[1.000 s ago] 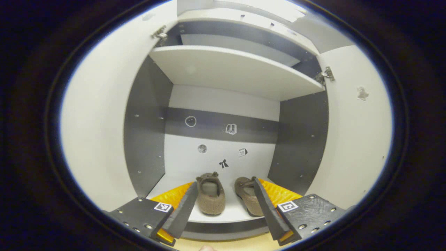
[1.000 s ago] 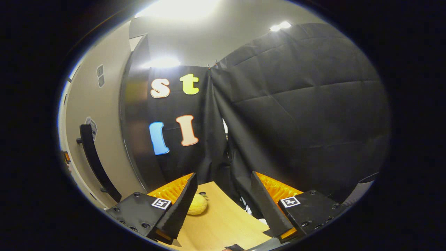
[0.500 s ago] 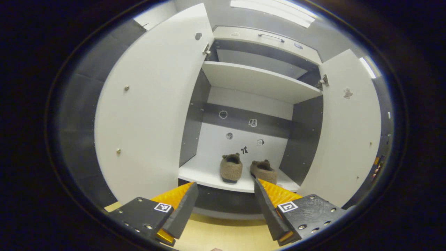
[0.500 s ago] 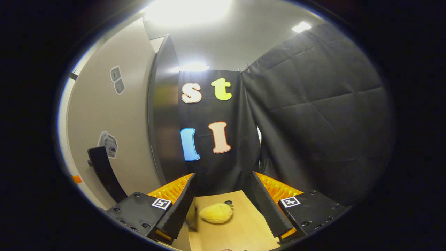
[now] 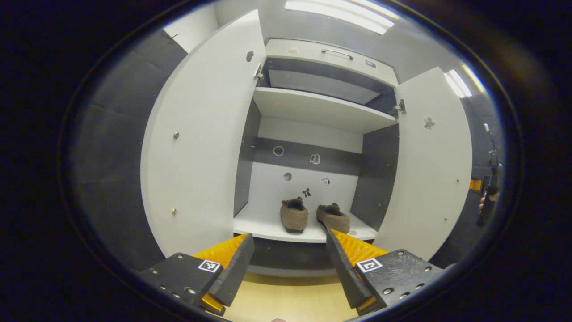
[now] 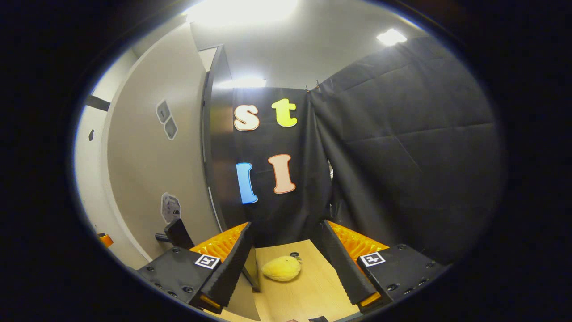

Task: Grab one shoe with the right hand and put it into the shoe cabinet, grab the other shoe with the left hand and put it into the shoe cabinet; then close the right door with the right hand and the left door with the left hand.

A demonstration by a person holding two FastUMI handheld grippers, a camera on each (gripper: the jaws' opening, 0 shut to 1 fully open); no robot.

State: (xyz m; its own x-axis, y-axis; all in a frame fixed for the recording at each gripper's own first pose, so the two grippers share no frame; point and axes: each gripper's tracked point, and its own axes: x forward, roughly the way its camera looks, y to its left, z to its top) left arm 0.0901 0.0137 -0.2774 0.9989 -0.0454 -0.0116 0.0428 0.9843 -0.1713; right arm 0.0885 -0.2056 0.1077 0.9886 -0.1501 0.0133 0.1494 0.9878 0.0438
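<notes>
Two brown fuzzy shoes, the left shoe [image 5: 294,215] and the right shoe [image 5: 334,217], stand side by side on the bottom shelf [image 5: 263,225] of the shoe cabinet. Both white doors hang wide: the left door [image 5: 205,134] and the right door [image 5: 431,165]. My left gripper [image 5: 289,264] is open and empty, held back from the cabinet front over the wooden floor. In the right gripper view my right gripper [image 6: 286,259] is open and empty, beside the outer face of a door [image 6: 147,179] with a dark handle [image 6: 176,232].
An upper shelf [image 5: 321,109] and a drawer with a handle [image 5: 335,52] sit above the shoes. A yellow plush toy [image 6: 281,268] lies on the wooden floor [image 6: 308,290] ahead of the right gripper. A black cloth wall [image 6: 402,147] stands behind.
My left gripper has drawn back out of the cabinet, leaving both shoes on the shelf farther off. The right gripper view has swung, bringing the door and yellow toy closer.
</notes>
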